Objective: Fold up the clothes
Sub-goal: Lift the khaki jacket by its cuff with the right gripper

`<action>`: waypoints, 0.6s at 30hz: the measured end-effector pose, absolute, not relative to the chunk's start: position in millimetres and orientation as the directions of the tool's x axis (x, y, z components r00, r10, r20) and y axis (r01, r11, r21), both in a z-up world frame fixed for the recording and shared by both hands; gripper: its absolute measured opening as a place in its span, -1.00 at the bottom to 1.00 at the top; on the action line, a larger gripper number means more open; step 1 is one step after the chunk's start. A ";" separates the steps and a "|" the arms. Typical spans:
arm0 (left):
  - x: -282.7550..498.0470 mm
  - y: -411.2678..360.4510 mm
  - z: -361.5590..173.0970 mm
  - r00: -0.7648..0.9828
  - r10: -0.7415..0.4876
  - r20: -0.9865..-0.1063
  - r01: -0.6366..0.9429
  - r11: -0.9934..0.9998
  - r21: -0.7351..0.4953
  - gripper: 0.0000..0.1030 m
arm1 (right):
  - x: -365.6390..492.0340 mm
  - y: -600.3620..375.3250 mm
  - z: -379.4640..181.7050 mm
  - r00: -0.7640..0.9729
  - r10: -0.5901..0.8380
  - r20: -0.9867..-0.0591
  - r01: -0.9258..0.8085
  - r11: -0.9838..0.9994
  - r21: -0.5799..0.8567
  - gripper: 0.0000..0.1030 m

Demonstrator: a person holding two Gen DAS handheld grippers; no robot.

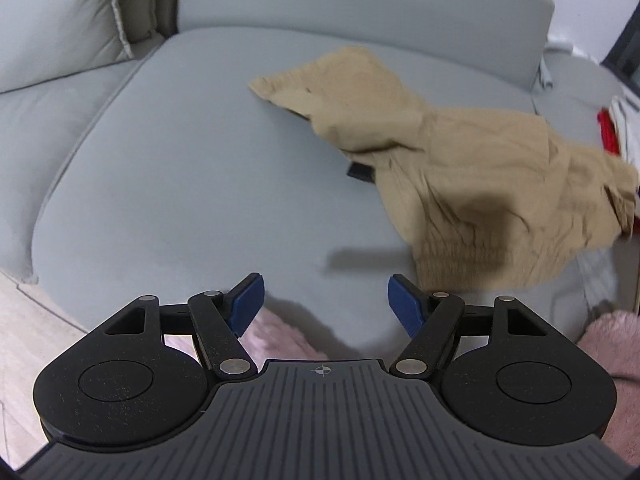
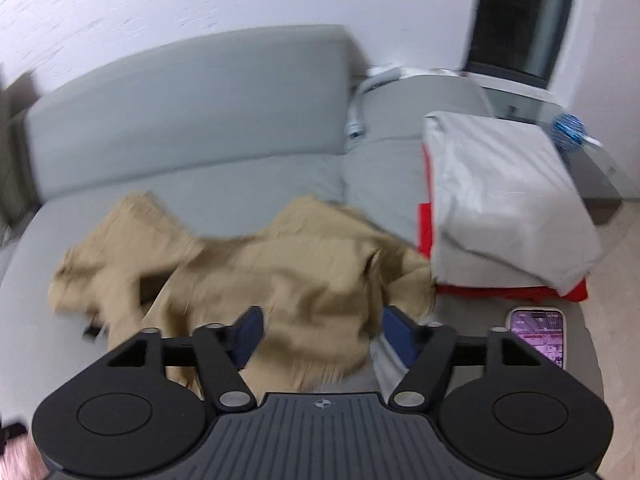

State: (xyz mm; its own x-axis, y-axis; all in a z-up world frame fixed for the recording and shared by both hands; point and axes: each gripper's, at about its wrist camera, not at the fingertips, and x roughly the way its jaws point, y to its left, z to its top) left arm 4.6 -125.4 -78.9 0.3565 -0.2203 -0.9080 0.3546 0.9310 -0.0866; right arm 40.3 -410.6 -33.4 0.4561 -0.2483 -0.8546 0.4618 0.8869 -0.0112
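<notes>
A crumpled tan garment [image 1: 460, 172] lies in a loose heap on the grey sofa seat [image 1: 180, 184], right of centre in the left wrist view. It also shows in the right wrist view [image 2: 272, 268], spread across the middle. My left gripper [image 1: 325, 304] is open and empty above the seat's front edge, left of the garment. My right gripper [image 2: 320, 336] is open and empty, hovering over the garment's near edge; the right wrist view is blurred.
A folded stack of white and red clothes [image 2: 496, 200] sits on the sofa to the right of the garment. A phone [image 2: 538, 336] lies in front of the stack. A small dark object [image 1: 360, 171] peeks from under the garment. The sofa backrest [image 1: 360, 4] runs behind.
</notes>
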 end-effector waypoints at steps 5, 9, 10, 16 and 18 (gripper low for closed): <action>5.3 -129.0 -88.4 0.356 -0.170 -0.919 0.322 0.945 -0.050 0.43 | 29.8 -363.0 -56.5 0.483 -0.122 -0.867 0.305 0.952 0.035 0.22; 7.9 -116.9 -90.4 0.375 -0.124 -0.919 0.266 0.964 -0.021 0.41 | 21.5 -325.0 -75.0 0.488 -0.019 -0.872 0.173 0.982 0.075 0.17; 10.5 -109.6 -90.7 0.375 -0.121 -0.919 0.247 0.969 -0.027 0.41 | 19.4 -315.5 -79.7 0.488 0.007 -0.873 0.139 0.987 0.086 0.17; 22.9 -67.1 -94.4 0.363 -0.119 -0.924 0.150 0.986 -0.068 0.41 | 92.1 -295.8 -123.1 0.437 0.070 -0.897 0.037 0.995 0.096 0.17; 26.4 -54.7 -97.1 0.357 -0.126 -0.926 0.127 0.988 -0.086 0.41 | 122.9 -294.3 -142.8 0.402 0.048 -0.914 0.046 0.996 0.072 0.17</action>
